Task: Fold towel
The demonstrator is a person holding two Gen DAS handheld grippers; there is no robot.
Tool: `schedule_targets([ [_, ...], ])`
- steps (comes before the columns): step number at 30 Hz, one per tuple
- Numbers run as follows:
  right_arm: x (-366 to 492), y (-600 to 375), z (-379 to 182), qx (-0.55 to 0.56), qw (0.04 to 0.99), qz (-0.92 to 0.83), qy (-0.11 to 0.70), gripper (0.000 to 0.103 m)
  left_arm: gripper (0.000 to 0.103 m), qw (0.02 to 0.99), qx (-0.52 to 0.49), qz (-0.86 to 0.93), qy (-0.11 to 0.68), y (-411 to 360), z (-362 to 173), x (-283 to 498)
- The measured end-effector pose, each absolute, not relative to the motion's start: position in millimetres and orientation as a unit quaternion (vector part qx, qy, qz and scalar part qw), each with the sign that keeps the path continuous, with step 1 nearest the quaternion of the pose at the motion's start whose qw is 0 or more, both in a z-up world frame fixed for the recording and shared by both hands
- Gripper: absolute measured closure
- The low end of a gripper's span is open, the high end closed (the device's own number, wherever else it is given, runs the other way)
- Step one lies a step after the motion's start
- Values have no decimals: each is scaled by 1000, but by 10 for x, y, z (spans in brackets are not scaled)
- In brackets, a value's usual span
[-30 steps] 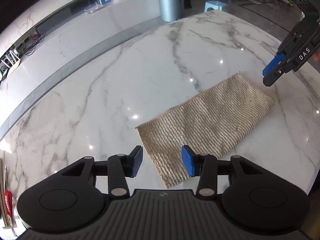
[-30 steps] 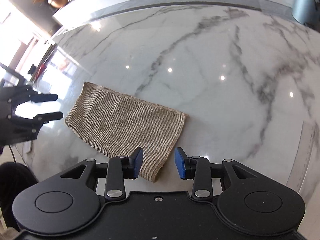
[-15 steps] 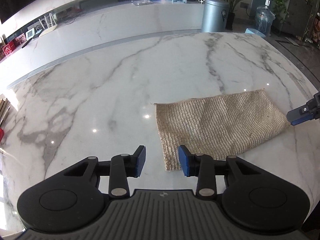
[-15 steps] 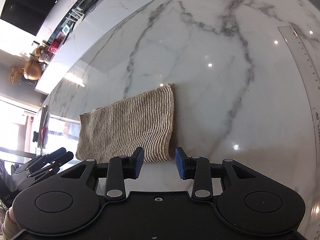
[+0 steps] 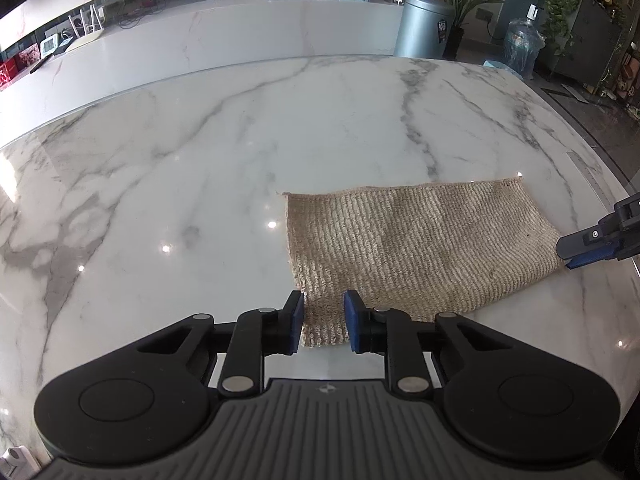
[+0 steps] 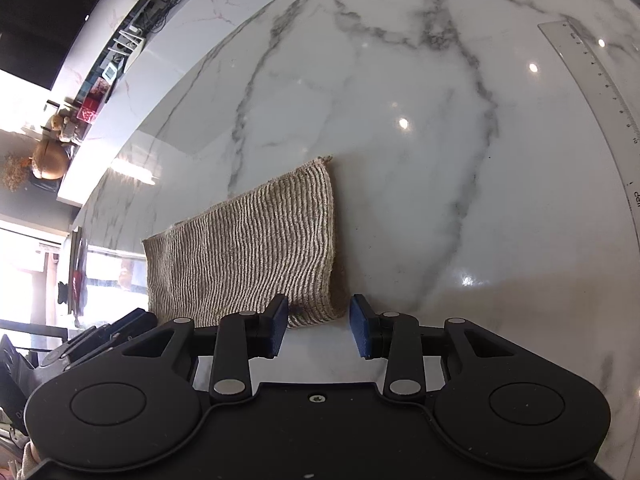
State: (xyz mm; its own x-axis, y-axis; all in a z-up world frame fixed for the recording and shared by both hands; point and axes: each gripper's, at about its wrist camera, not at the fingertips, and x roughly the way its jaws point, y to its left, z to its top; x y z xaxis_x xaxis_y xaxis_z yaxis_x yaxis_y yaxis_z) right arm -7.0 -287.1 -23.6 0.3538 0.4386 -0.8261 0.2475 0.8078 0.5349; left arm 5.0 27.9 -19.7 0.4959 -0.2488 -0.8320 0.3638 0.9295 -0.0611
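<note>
A beige ribbed towel (image 5: 416, 248) lies flat as a long strip on the white marble table (image 5: 240, 152). My left gripper (image 5: 323, 322) hangs low over the strip's near left corner. Its jaws are closing, the corner lies between them, and the pads do not pinch it. In the right wrist view the towel (image 6: 248, 252) runs away to the left. My right gripper (image 6: 319, 322) straddles the near right corner, its jaws closing slightly, with a gap beside the right pad. Each gripper shows in the other's view: the right gripper (image 5: 592, 240) and the left gripper (image 6: 120, 328).
A clear ruler (image 6: 600, 88) lies along the table's right edge. Beyond the table stand a grey bin (image 5: 424, 26), a water bottle (image 5: 522, 46), potted plants and a long white counter (image 5: 200, 44). The table's rounded edge curves close behind the right gripper.
Both grippers have rolled and sunk toward the towel's near corners. The left jaws have narrowed around the left corner. The towel itself has not moved.
</note>
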Motion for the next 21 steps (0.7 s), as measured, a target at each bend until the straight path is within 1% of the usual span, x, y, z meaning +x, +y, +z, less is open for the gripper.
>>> schedule_targets([
  [2, -80, -2870, -245, 300, 766, 60, 565, 81, 83, 863, 64, -176, 470, 279, -224, 30],
  [4, -88, -2882, -269, 299, 766, 58, 566, 93, 83, 863, 67, -174, 469, 270, -225, 11],
  [7, -104, -2919, -305, 302, 766, 61, 565, 98, 83, 863, 74, -174, 468, 240, -225, -24],
  [17, -126, -3051, -210, 241, 785, 47, 569, 98, 82, 857, 75, -198, 470, -8, -245, -300],
  [21, -114, -3057, -212, 237, 784, 48, 572, 98, 82, 860, 58, -182, 473, -11, -205, -308],
])
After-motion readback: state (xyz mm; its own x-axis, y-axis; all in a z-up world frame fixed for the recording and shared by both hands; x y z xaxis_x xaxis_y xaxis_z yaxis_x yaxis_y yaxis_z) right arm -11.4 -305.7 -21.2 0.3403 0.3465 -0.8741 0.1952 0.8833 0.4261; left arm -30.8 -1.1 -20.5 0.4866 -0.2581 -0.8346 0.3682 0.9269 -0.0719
